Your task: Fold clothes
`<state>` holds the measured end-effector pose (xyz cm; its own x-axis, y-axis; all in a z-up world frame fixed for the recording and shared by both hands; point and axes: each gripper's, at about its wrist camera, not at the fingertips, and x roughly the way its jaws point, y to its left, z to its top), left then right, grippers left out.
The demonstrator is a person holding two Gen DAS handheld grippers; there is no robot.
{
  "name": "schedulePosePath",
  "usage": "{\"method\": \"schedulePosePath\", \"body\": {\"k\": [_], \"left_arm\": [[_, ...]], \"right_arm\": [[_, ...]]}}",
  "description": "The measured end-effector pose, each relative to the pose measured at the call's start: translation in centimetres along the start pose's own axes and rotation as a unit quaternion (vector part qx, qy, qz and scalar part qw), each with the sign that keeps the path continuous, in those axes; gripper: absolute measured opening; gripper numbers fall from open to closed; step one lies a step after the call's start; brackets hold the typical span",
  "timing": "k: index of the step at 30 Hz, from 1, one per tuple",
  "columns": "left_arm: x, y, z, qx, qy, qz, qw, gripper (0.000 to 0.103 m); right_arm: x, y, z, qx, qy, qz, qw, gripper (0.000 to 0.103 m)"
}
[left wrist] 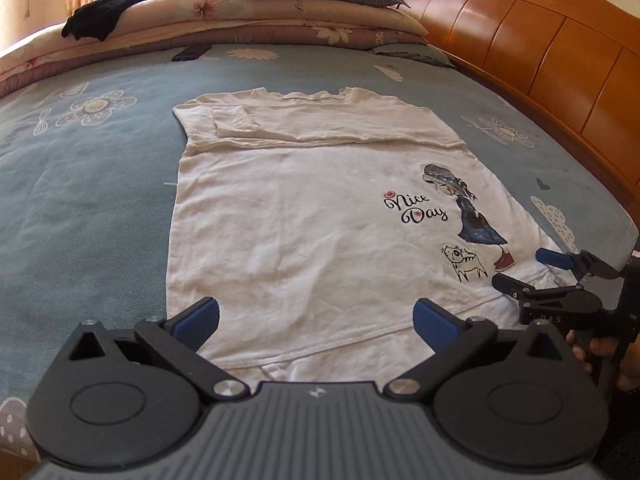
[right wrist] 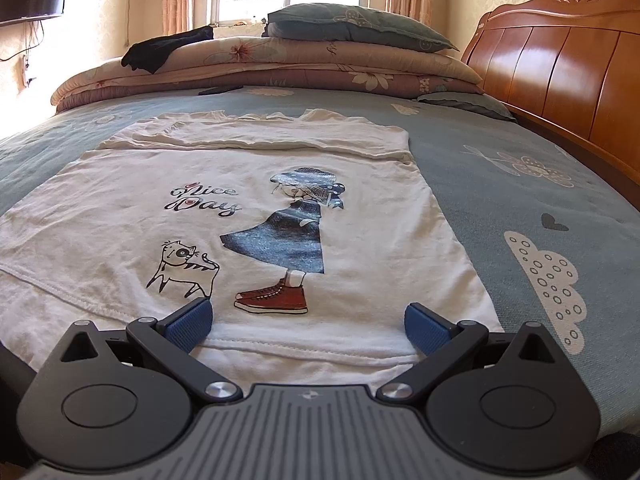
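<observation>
A white shirt (left wrist: 304, 216) is laid flat on the bed (left wrist: 80, 184), spread ahead of both pairs of fingers, its hem nearest them. The left gripper (left wrist: 316, 320) is held wide open over the plain left part of the hem. Sleeves are folded in across the far end. The right gripper (right wrist: 308, 322) is spread open over the hem below the printed girl (right wrist: 296, 224), cat and "Nice Day".

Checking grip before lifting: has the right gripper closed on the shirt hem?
No, the right gripper is open, its fingers spread over the shirt.
</observation>
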<state>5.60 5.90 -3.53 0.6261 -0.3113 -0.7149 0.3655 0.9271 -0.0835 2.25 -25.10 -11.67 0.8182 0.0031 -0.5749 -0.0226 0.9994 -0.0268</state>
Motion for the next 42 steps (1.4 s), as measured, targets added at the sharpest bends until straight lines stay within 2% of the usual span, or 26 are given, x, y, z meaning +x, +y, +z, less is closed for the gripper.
{"method": "schedulePosePath", "body": {"k": [5,12,17,25,28,31,33,38,42], "left_arm": [[1.0,-2.8,-0.7,0.046,0.024,0.014,0.9985,0.102],[1.9,-5.5,-1.2,0.083,0.064,0.022,0.9943,0.102],[0.7,-6.8,-1.5,0.133,0.055,0.040,0.9887,0.102],[-0.1,-8.0,-2.6,0.224,0.030,0.075,0.9713,0.102],[-0.2,-8.3,-3.3,0.250,0.002,0.076,0.9651,0.102],[0.0,-8.6,-4.1,0.285,-0.025,0.075,0.9551,0.102],[0.5,-8.9,-4.9,0.315,-0.036,0.086,0.9445,0.102],[1.8,-9.8,-7.0,0.405,-0.058,0.120,0.9046,0.102],[2.9,-10.3,-7.9,0.456,-0.053,0.129,0.8791,0.102]], "right_arm": [[-0.1,-0.2,0.2,0.003,0.012,0.005,1.000,0.103],[-0.3,-0.2,0.7,-0.003,0.032,0.005,0.999,0.103],[-0.5,-0.2,0.7,0.001,0.040,0.000,0.999,0.103],[-1.1,0.3,1.2,-0.007,0.053,0.006,0.999,0.103],[-1.9,0.6,1.3,-0.010,0.044,0.017,0.999,0.103],[-2.9,1.2,1.5,-0.023,0.023,0.033,0.999,0.103],[-3.6,1.8,1.6,-0.045,0.007,0.040,0.998,0.103],[-4.3,3.6,2.0,-0.112,-0.012,0.061,0.992,0.103],[-4.1,4.8,2.5,-0.159,-0.009,0.064,0.985,0.103]]}}
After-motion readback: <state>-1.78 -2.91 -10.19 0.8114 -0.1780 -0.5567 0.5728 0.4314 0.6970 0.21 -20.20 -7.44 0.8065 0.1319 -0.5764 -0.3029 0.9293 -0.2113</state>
